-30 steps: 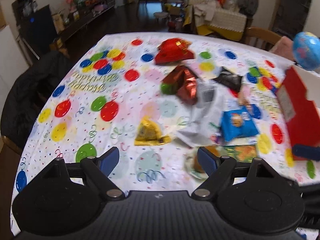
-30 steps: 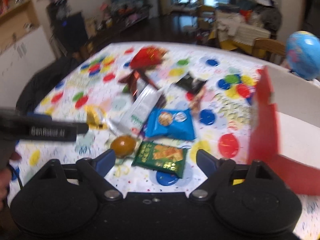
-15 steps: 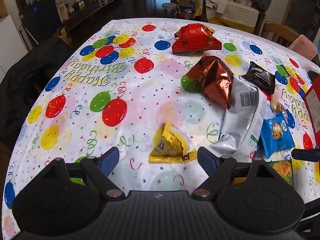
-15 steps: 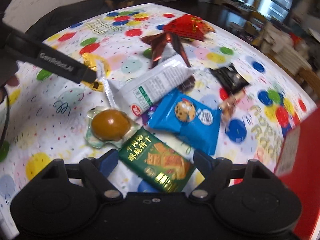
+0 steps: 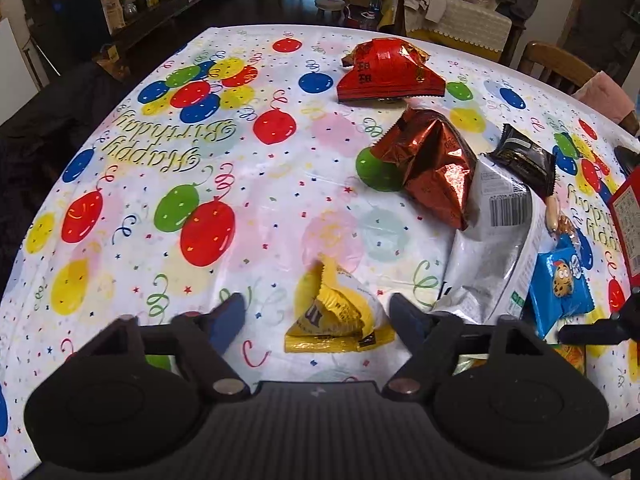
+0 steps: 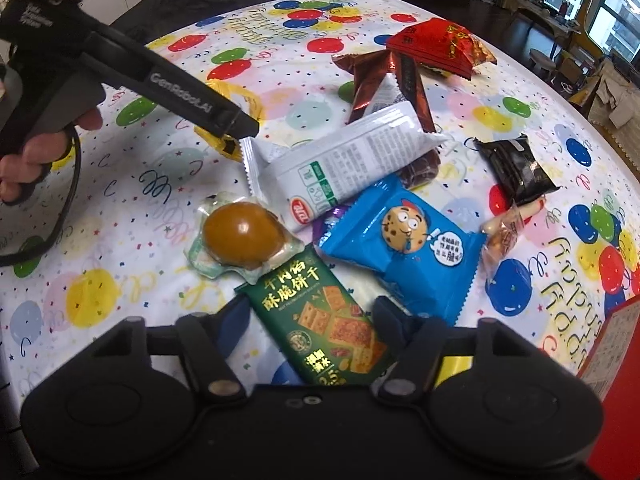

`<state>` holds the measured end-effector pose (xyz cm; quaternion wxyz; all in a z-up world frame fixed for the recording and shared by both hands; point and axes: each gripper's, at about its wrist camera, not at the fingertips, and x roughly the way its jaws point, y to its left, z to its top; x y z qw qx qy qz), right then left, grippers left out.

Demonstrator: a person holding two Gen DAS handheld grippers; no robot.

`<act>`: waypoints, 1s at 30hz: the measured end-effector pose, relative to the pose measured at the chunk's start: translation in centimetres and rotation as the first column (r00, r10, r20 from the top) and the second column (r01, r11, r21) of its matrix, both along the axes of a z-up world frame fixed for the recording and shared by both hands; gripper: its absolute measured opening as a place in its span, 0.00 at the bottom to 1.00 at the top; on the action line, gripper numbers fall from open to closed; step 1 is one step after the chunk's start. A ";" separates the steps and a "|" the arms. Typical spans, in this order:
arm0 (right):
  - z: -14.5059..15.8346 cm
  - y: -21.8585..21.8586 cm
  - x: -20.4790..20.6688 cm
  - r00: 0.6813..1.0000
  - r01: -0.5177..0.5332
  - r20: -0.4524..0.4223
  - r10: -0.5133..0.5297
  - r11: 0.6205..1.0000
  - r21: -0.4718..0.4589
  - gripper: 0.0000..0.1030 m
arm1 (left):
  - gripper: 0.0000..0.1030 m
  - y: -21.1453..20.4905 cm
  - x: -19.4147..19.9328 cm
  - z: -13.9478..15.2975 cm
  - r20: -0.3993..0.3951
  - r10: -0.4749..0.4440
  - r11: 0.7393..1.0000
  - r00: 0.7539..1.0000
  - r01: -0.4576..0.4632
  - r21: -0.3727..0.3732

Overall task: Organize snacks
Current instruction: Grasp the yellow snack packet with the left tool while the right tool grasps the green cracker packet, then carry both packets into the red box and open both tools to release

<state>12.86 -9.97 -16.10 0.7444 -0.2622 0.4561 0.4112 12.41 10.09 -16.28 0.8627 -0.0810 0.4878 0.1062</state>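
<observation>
Glossy plastic tablecloth [image 5: 248,216] printed with balloons; crinkled, shiny red-brown foil bag [image 5: 432,164]. Smooth, glossy film on the blue cookie packet [image 6: 404,248] and green cracker packet [image 6: 324,320]. Matt black plastic gripper bodies.

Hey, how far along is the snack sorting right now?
Done: nothing yet that shows; the snacks lie loose on the tablecloth, and the red box shows only an edge. In hand: both sets of jaws have just been closing, the left gripper around the yellow packet, the right gripper around the green cracker pack; neither is lifted. Left: the blue cookie pack, white pack, red bag and others.
</observation>
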 end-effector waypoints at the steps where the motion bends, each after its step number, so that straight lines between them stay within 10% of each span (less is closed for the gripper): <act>1: 0.1 0.0 -0.1 1.000 0.011 0.002 -0.011 1.000 0.004 0.57 | 0.68 0.0 0.0 0.0 0.002 0.000 1.000 1.000 0.000 -0.002; 7: 0.2 -0.4 -1.4 0.990 0.139 0.026 -0.139 0.990 0.018 0.51 | 0.38 0.6 -0.3 0.2 0.007 0.032 0.999 0.999 -0.031 -0.030; 30: 8.3 -6.6 -5.8 0.817 0.532 0.119 -0.565 0.817 0.223 0.47 | 0.33 -3.6 -3.3 8.1 0.088 -0.052 0.999 0.995 0.053 -0.006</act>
